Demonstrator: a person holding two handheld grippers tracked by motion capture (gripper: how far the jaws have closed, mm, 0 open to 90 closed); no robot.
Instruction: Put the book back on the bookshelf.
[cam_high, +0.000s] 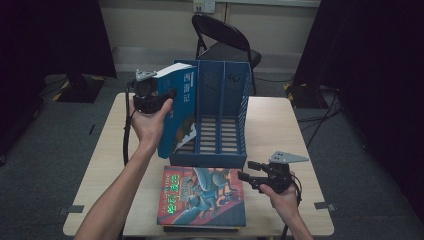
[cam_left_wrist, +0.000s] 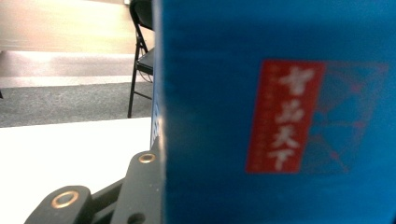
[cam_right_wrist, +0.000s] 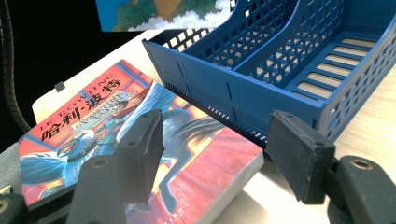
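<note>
While the left gripper (cam_high: 150, 97) is clamped on the blue book (cam_high: 177, 107), the person's left hand (cam_high: 150, 122) holds it raised and tilted at the left edge of the blue file rack (cam_high: 222, 120), the forearm reaching up from the bottom of the high view. Whether the book's lower corner touches the rack cannot be told. In the left gripper view the book's cover hides one jaw and most of the table (cam_left_wrist: 60, 154). The right gripper (cam_high: 246, 171) hovers low beside the rack's front, jaws parted with nothing between them, pointing toward the red book (cam_right_wrist: 116, 140) lying flat on the table. Its far end is cut off in the right gripper view.
</note>
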